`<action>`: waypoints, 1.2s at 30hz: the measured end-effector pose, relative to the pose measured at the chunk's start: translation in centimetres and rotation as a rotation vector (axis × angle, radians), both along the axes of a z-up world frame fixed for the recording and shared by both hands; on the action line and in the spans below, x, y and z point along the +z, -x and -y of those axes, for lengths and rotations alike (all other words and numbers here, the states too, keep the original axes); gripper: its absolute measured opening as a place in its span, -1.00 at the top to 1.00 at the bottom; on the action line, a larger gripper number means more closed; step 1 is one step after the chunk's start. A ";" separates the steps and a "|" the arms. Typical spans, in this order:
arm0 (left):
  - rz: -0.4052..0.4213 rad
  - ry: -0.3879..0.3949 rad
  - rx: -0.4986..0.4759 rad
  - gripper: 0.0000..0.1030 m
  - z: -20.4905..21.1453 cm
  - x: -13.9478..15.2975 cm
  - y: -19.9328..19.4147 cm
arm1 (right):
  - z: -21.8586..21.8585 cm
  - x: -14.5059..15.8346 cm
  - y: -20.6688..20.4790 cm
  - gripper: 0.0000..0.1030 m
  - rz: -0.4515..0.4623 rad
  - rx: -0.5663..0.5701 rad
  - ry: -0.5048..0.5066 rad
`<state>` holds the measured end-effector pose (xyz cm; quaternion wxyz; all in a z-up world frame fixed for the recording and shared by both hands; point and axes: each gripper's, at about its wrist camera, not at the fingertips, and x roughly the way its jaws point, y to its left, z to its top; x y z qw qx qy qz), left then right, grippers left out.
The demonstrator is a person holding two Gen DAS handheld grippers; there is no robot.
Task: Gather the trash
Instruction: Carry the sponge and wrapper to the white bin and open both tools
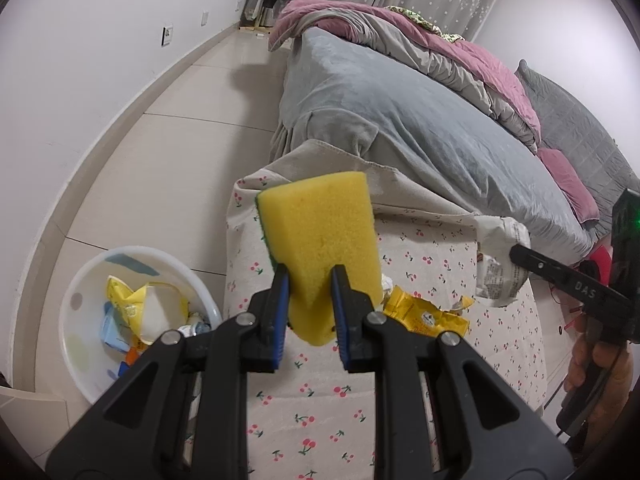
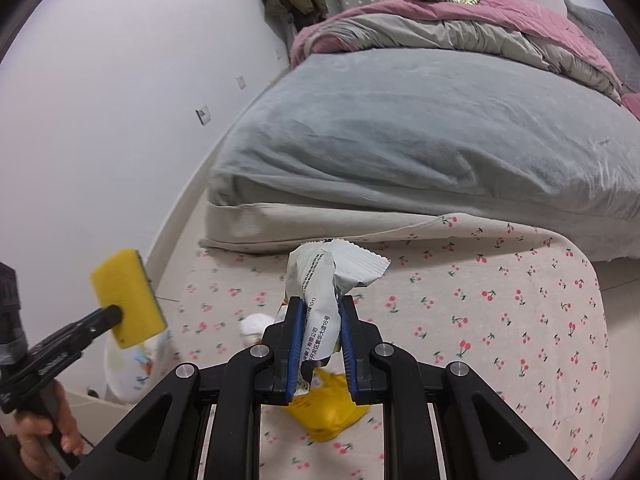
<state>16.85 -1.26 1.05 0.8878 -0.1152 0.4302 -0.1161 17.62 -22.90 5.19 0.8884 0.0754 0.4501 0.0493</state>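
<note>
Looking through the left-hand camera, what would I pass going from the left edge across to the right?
White basin of trash → yellow sponge pinched in the left tongs → yellow wrapper on the cherry-print cloth → white wrapper held by the right tongs.

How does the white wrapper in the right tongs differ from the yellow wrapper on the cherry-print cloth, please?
The white wrapper is clamped in the right tongs and lifted; the yellow wrapper lies loose on the cherry-print cloth. The white wrapper carries black printed text; the yellow wrapper is bright yellow. Both are crumpled, and neither is in the white basin.
</note>
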 end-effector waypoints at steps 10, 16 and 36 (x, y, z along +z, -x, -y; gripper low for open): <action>0.015 -0.039 0.012 0.57 -2.2 0.0 1.5 | -2.6 0.3 1.8 0.64 0.023 0.049 0.003; 0.013 -0.064 0.032 0.57 -4.0 -0.5 2.3 | -5.3 0.0 1.7 0.64 0.018 0.106 0.015; -0.071 -0.115 0.155 0.56 -12.6 -3.8 4.3 | -17.7 -3.1 0.1 0.64 -0.035 0.315 0.031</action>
